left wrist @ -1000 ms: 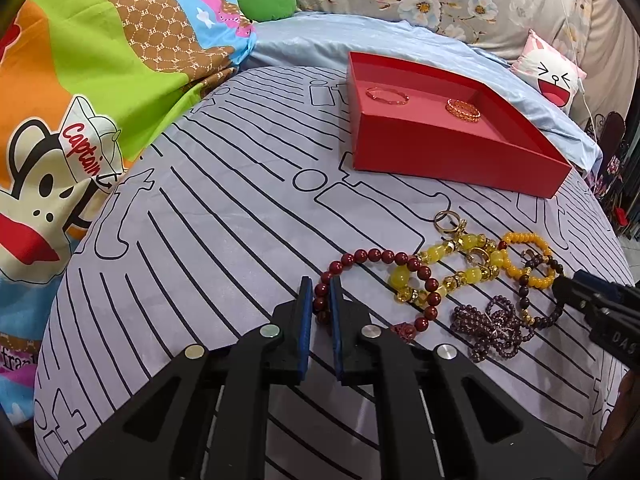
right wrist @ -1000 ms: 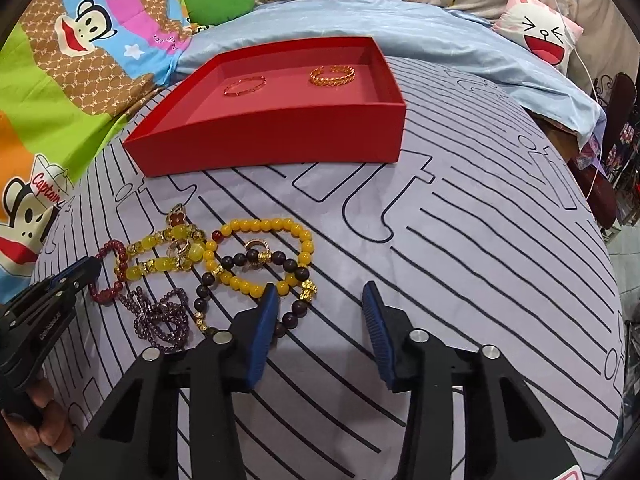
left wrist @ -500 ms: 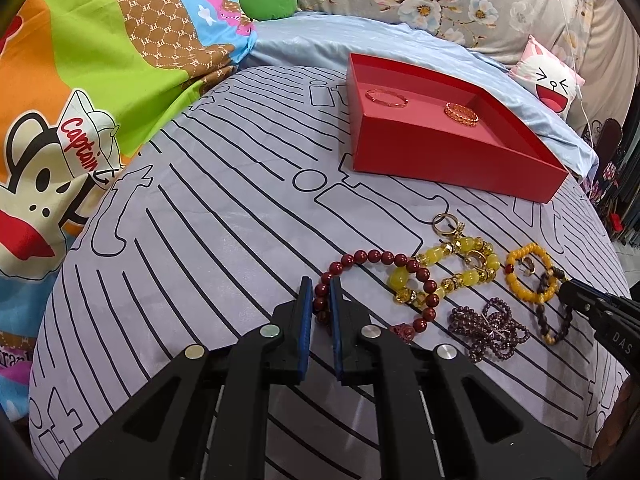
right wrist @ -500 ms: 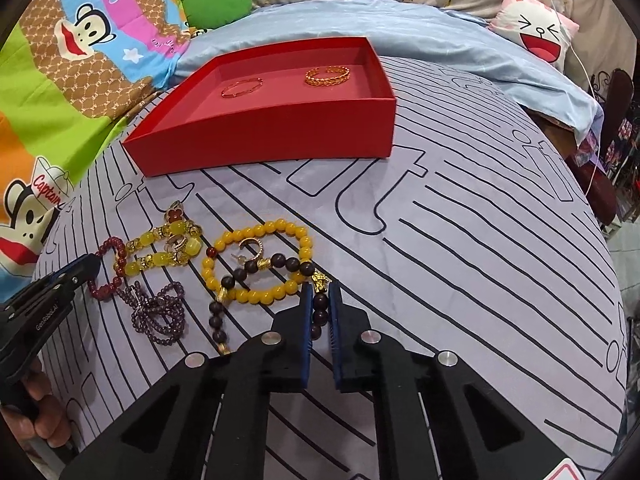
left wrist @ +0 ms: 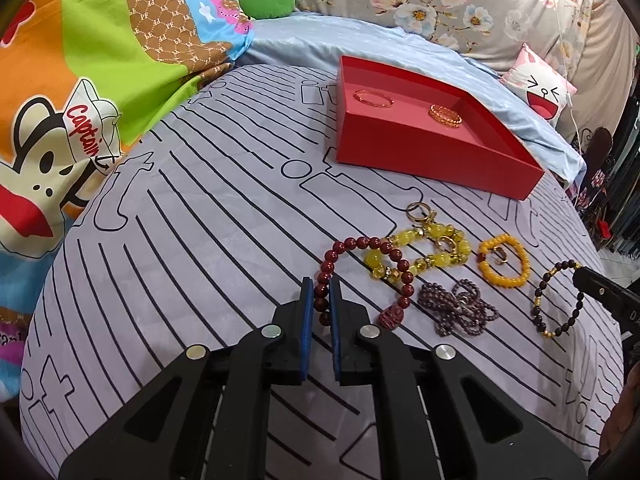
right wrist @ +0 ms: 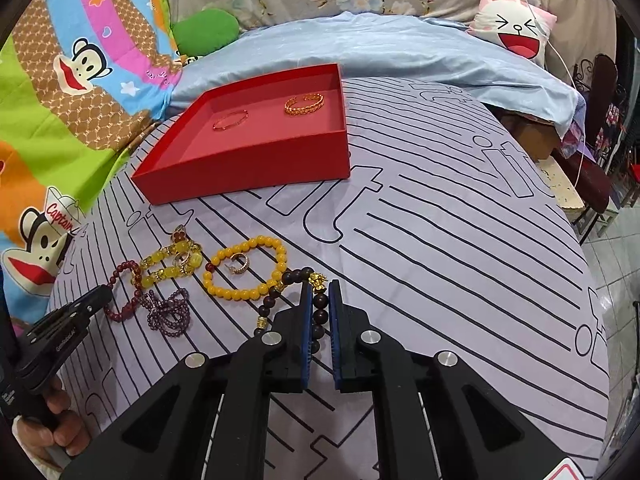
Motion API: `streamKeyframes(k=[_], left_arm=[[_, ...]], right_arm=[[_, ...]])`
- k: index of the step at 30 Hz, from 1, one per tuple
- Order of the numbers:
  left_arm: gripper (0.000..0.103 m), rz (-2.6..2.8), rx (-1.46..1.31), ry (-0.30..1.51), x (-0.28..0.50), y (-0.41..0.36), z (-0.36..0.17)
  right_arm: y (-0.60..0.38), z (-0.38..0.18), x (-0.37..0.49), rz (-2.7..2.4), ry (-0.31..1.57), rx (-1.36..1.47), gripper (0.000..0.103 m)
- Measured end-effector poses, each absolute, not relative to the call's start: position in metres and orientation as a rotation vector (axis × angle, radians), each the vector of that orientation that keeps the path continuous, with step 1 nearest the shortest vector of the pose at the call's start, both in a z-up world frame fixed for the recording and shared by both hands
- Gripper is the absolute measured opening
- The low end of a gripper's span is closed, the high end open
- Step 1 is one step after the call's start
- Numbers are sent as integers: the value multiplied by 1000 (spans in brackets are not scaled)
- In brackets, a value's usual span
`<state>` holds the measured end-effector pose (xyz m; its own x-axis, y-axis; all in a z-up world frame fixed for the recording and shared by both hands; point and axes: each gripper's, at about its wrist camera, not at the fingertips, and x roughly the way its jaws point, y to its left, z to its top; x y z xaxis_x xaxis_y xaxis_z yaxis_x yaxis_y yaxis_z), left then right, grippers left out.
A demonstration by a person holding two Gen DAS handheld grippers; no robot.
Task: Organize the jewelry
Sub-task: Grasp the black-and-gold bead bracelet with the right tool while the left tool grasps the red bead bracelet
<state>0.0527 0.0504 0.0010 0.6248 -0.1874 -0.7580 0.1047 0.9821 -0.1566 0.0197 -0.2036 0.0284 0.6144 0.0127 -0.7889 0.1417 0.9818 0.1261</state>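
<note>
Pulled clear of the yellow bead bracelet [right wrist: 245, 270] since a second ago, the dark bead bracelet [right wrist: 320, 312] sits pinched between the closed fingers of the right gripper [right wrist: 320, 300]. Left gripper [left wrist: 321, 300] fingers are clamped on the dark red bead bracelet [left wrist: 362, 245], lying on the striped bed sheet [left wrist: 200, 220]. Beyond stands the red tray [left wrist: 432, 162], holding two gold bangles.
</note>
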Motion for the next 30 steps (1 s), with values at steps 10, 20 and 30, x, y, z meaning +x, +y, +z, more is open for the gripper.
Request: streamKeyframes(k=[10,20,30], left_arm=[[7,-188,-109,859,39,55,19],[8,-194,-79,894,38,49,8],[31,-167,-34,895,39,43,-3]], right_arm=[[-201,34,12,-62,890,192,7],[-198,34,4,-53,890,195,7],[-198,29,3,-53,901,204,7]])
